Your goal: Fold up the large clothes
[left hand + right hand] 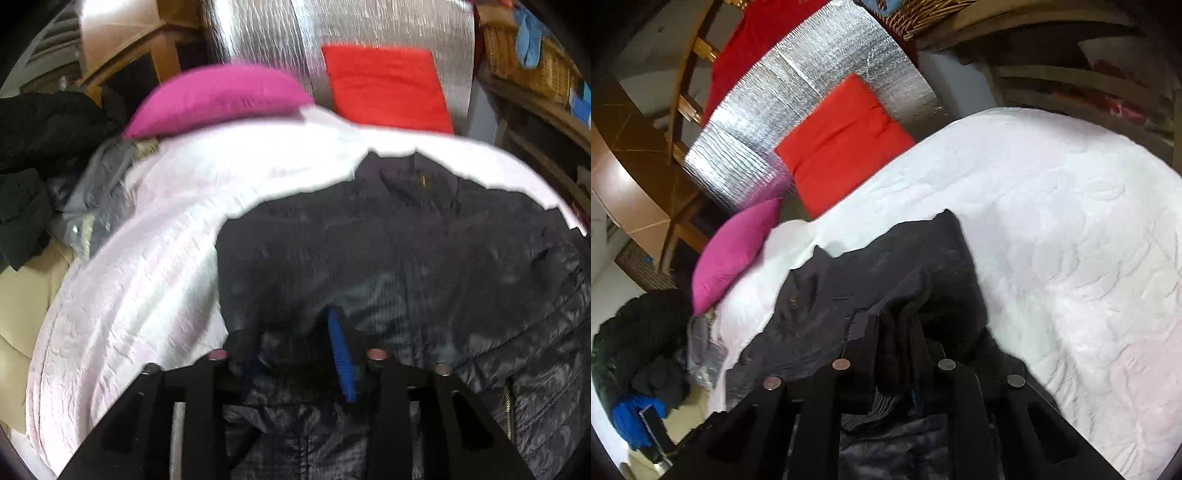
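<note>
Both the left claw (295, 332) and right claw (892, 325) are clamped on the dark quilted jacket (406, 240), apparently to spread it flat over the white bedspread (147, 258) for folding.

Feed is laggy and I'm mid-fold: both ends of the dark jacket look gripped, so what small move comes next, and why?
Probably carry the right hand-held gripper, whose fingers pinch bunched fabric, across over the dark jacket. The left hand-held gripper pins the near edge, and the body already lies fairly flat on the white bedspread, leaving room for the fold to land.
</note>
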Motion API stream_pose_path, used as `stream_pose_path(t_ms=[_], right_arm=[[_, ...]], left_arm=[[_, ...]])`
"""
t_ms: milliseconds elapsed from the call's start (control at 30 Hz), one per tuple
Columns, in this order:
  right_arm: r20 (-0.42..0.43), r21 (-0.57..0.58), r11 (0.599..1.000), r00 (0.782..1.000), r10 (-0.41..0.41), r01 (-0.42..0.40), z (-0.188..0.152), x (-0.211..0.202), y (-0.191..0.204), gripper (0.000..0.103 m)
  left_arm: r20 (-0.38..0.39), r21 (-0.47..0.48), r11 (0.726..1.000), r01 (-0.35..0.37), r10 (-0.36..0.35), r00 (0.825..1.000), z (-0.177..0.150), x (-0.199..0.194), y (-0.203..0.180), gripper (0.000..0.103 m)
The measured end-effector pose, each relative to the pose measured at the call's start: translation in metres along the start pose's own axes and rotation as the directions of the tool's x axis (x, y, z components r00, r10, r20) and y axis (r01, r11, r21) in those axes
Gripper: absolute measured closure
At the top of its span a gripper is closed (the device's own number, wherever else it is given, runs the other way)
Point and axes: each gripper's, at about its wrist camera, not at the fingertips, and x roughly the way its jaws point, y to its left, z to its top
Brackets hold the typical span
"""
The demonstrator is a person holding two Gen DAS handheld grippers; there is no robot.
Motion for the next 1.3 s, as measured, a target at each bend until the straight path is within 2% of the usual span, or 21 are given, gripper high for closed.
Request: stream_pose_path(t_ms=[67, 133, 200, 333, 367, 400, 433, 467, 500, 567, 633, 700, 767, 867, 1000, 1033, 1067, 1133, 1200, 1233, 1300], right_arm=[[-0.088, -0.021, 0.997, 0.993, -0.077, 0.075, -0.006, 0.021, -0.011, 0.085], [-0.151, 0.002, 0.995, 0.984, -0.094, 0.095, -0.014, 0.030, -0.022, 0.084], [-0.144, 0.034, 0.997, 0.987, -0.066, 0.072, -0.010, 0.019, -0.022, 0.084], [-0.008, -0.039, 0.995, 0.996, -0.088, 0.087, -0.005, -0.019, -0.002, 0.079], [0.032, -0.075, 0.994, 0.997, -0.074, 0.076, -0.004, -0.030, 0.008, 0.061], [0.052, -0.095, 0.993, 0.997, -0.062, 0.066, -0.006, -0.036, 0.015, 0.023], [0.073, -0.109, 0.992, 0.996, -0.049, 0.057, -0.007, -0.040, 0.021, 0.010], [0.116, -0.128, 0.991, 0.993, -0.026, 0.040, -0.009, -0.045, 0.029, 0.008], [0.138, -0.163, 0.986, 0.990, -0.010, 0.032, -0.010, -0.046, 0.037, 0.009], [0.103, -0.245, 0.969, 0.995, -0.003, 0.029, -0.015, -0.037, 0.055, 0.013], [0.043, -0.291, 0.956, 0.999, -0.023, 0.035, -0.021, -0.017, 0.069, 0.027], [-0.018, -0.319, 0.945, 0.997, -0.075, 0.065, -0.028, 0.005, 0.071, 0.054], [-0.115, -0.323, 0.942, 0.985, -0.131, 0.087, -0.035, 0.029, 0.063, 0.066], [-0.198, -0.303, 0.945, 0.962, -0.189, 0.124, -0.045, 0.059, 0.050, 0.066], [-0.182, -0.300, 0.944, 0.963, -0.201, 0.140, -0.049, 0.057, 0.050, 0.063], [-0.174, -0.297, 0.944, 0.964, -0.201, 0.143, -0.051, 0.056, 0.050, 0.063], [-0.162, -0.303, 0.942, 0.966, -0.201, 0.145, -0.054, 0.056, 0.051, 0.059], [-0.172, -0.331, 0.935, 0.967, -0.191, 0.126, -0.057, 0.059, 0.054, 0.043], [-0.201, -0.371, 0.925, 0.965, -0.167, 0.083, -0.062, 0.059, 0.062, 0.018], [-0.212, -0.398, 0.915, 0.964, -0.162, 0.067, -0.067, 0.060, 0.065, 0.017], [-0.183, -0.473, 0.874, 0.958, -0.220, 0.110, -0.078, 0.058, 0.075, 0.017]], left_arm=[[-0.059, 0.040, 0.999, -0.019, 0.021, 0.998, -0.006, 0.014, -0.008, 0.053], [-0.046, 0.083, 0.994, -0.070, 0.074, 0.996, -0.008, 0.015, -0.015, 0.047], [-0.028, 0.106, 0.989, -0.105, 0.108, 0.994, -0.007, 0.009, -0.018, 0.031], [0.005, 0.018, 0.999, -0.045, 0.045, 0.999, 0.000, -0.006, -0.007, 0.029], [0.025, -0.001, 0.999, -0.033, 0.033, 0.999, 0.002, -0.011, -0.002, 0.028], [0.053, -0.017, 0.999, -0.029, 0.030, 0.998, 0.004, -0.017, 0.001, 0.027], [0.073, -0.026, 0.999, -0.031, 0.033, 0.997, 0.006, -0.021, 0.002, 0.025], [0.110, -0.042, 0.998, -0.036, 0.040, 0.993, 0.008, -0.028, 0.004, 0.021], [0.132, -0.051, 0.998, -0.038, 0.044, 0.990, 0.008, -0.031, 0.003, 0.020], [0.171, -0.071, 0.997, -0.037, 0.049, 0.984, 0.009, -0.038, 0.002, 0.019], [0.179, -0.087, 0.996, -0.027, 0.042, 0.983, 0.011, -0.039, 0.003, 0.014], [0.157, -0.100, 0.995, -0.027, 0.042, 0.987, 0.011, -0.035, 0.003, 0.013], [0.117, -0.105, 0.994, -0.021, 0.033, 0.993, 0.010, -0.028, 0.002, 0.013], [0.046, -0.125, 0.992, -0.005, 0.010, 0.999, 0.009, -0.014, 0.000, 0.013], [-0.104, -0.120, 0.993, 0.013, -0.026, 0.994, -0.001, 0.013, -0.008, 0.013], [-0.112, -0.130, 0.991, 0.009, -0.024, 0.993, -0.003, 0.016, -0.008, 0.012], [-0.105, -0.130, 0.992, -0.003, -0.011, 0.994, -0.005, 0.017, -0.009, 0.010], [-0.101, -0.091, 0.995, -0.033, 0.024, 0.995, -0.006, 0.017, -0.016, 0.007], [-0.110, -0.065, 0.997, -0.050, 0.042, 0.993, -0.010, 0.021, -0.021, 0.001], [-0.106, -0.059, 0.997, -0.055, 0.048, 0.993, -0.011, 0.021, -0.024, 0.001], [-0.087, -0.030, 0.997, -0.069, 0.066, 0.994, -0.012, 0.021, -0.028, 0.001]])
